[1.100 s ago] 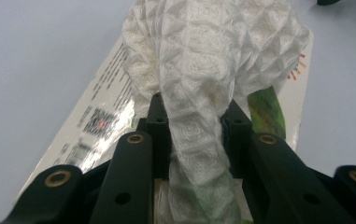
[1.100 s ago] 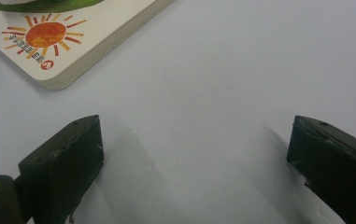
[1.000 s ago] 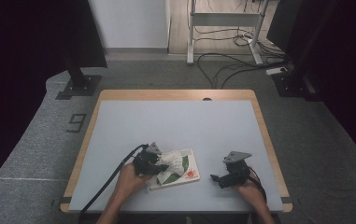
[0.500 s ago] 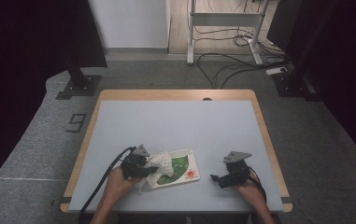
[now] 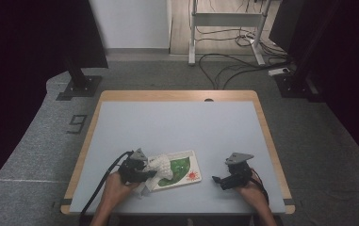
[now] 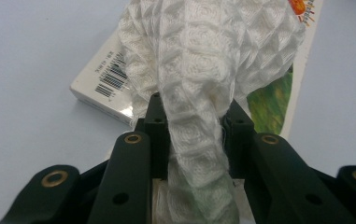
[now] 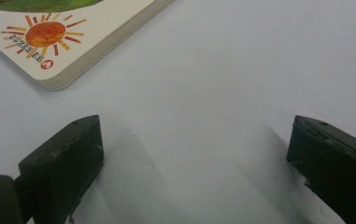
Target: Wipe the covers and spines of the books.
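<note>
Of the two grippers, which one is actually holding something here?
The left gripper: its jaws are closed on a white textured cloth draped over the book. The right gripper sits open on the bare table, beside the book.

Book [image 5: 182, 168] on grey table [image 5: 177, 127]

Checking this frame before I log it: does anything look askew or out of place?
Nothing damaged or spilled. The book lies flat, slightly skewed to the table edge. A bunched white cloth in the left gripper drapes over it.
</note>
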The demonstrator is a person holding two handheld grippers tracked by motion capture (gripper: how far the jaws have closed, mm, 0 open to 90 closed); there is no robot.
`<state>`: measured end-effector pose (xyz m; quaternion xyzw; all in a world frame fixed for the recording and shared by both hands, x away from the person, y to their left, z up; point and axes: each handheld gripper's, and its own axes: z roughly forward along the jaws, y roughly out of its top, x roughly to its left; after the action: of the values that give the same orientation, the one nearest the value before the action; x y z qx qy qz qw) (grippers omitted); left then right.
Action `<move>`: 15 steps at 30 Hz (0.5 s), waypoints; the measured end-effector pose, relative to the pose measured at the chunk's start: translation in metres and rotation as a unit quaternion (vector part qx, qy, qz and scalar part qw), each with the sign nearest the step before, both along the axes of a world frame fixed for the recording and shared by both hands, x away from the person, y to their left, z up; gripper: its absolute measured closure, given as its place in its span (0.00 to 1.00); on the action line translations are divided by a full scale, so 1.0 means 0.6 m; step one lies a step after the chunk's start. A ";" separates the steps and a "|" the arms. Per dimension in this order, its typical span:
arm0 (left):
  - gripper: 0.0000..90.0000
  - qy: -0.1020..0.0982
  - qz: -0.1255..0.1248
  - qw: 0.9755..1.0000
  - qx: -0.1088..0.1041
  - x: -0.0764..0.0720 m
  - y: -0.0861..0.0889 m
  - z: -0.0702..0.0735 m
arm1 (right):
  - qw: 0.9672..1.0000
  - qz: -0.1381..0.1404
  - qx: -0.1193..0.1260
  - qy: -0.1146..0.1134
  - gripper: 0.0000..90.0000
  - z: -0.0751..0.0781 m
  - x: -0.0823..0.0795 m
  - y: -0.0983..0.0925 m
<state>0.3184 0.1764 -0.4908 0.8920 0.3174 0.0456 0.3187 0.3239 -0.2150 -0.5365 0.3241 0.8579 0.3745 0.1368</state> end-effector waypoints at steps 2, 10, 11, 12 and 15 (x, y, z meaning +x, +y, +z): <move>0.77 -0.002 -0.003 1.000 0.002 -0.005 -0.001 0.000 | 1.000 0.000 0.000 0.000 0.03 0.000 0.000 0.000; 0.75 -0.011 -0.011 1.000 0.009 -0.027 -0.007 0.000 | 1.000 0.000 0.000 0.000 0.03 0.000 0.000 0.000; 0.75 -0.012 -0.012 1.000 0.009 -0.031 -0.008 0.000 | 1.000 0.000 0.000 0.000 0.03 0.000 0.000 0.000; 0.75 -0.012 -0.012 1.000 0.009 -0.031 -0.008 0.000 | 1.000 0.000 0.000 0.000 0.03 0.000 0.000 0.000; 0.75 -0.011 -0.015 1.000 0.008 -0.034 -0.012 -0.001 | 1.000 0.000 0.000 0.000 0.03 0.000 0.000 0.000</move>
<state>0.2979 0.1692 -0.4912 0.8986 0.3000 0.0536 0.3157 0.3239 -0.2150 -0.5365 0.3242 0.8578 0.3746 0.1369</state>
